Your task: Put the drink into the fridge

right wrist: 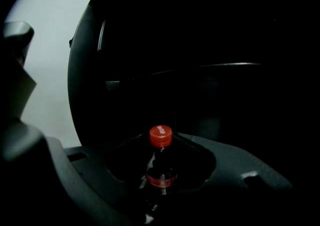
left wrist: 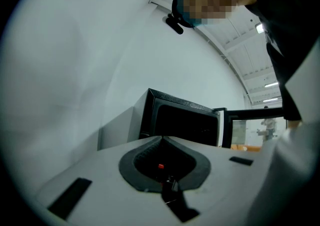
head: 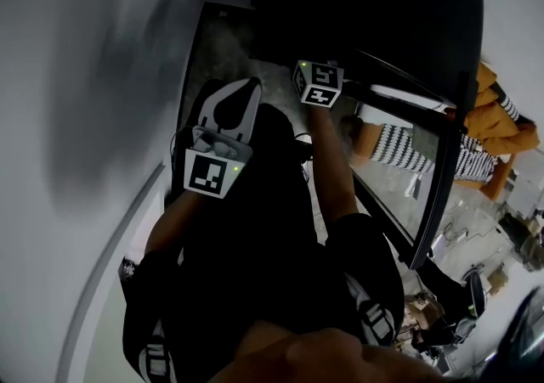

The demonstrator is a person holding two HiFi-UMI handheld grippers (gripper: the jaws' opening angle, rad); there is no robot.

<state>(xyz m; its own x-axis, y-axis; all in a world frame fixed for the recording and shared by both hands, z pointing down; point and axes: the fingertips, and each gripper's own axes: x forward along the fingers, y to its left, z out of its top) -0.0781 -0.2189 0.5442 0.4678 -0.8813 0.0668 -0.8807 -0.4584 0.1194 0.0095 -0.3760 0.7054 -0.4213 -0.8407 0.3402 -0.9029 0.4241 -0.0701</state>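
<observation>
The drink is a dark bottle with a red cap (right wrist: 160, 136) and a red label, standing upright between the jaws of my right gripper (right wrist: 162, 156), which is shut on it. In front of the bottle lies the dark inside of the black fridge (right wrist: 200, 44), with a shelf edge (right wrist: 200, 68) faintly showing. In the head view only the right gripper's marker cube (head: 319, 84) shows, at the fridge's mouth (head: 374, 8). My left gripper (head: 245, 84) hangs to the left of it, shut and empty, its tips (left wrist: 161, 138) meeting.
The fridge's glass door (head: 399, 173) stands open to the right. Beyond it are a person in a striped top (head: 408, 148) and someone in orange (head: 497, 118). A white wall (head: 76, 76) runs along the left. The person's dark-clothed body fills the lower head view.
</observation>
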